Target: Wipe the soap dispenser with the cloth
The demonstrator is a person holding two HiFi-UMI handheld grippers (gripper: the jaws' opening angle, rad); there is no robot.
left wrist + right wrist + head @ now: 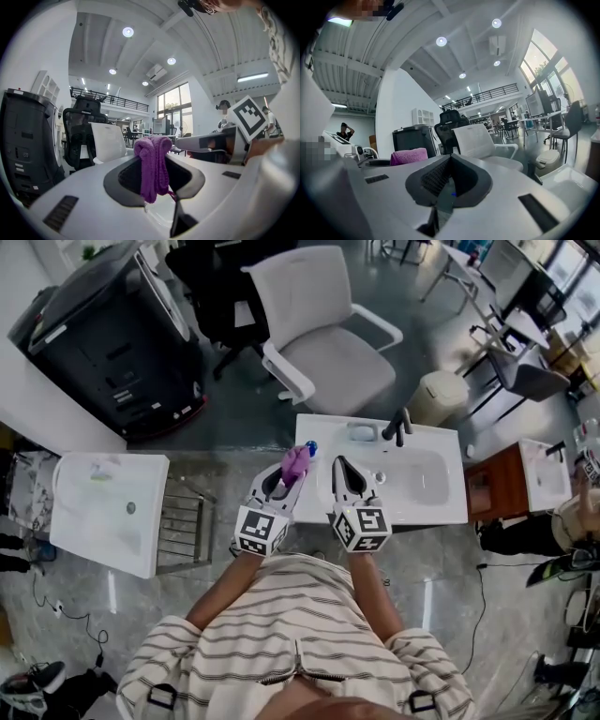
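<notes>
My left gripper is shut on a purple cloth, which bunches above the jaws and hangs down between them. Just beyond the cloth, a small blue-topped object that may be the soap dispenser stands at the left rear corner of the white sink counter; most of it is hidden. My right gripper hovers beside the left one over the counter, shut and empty. From the right gripper view the cloth shows at the left.
A black faucet and a soap dish sit at the back of the basin. Behind the counter are a white office chair, a black machine and a pale bin. A second white unit and wire rack stand left.
</notes>
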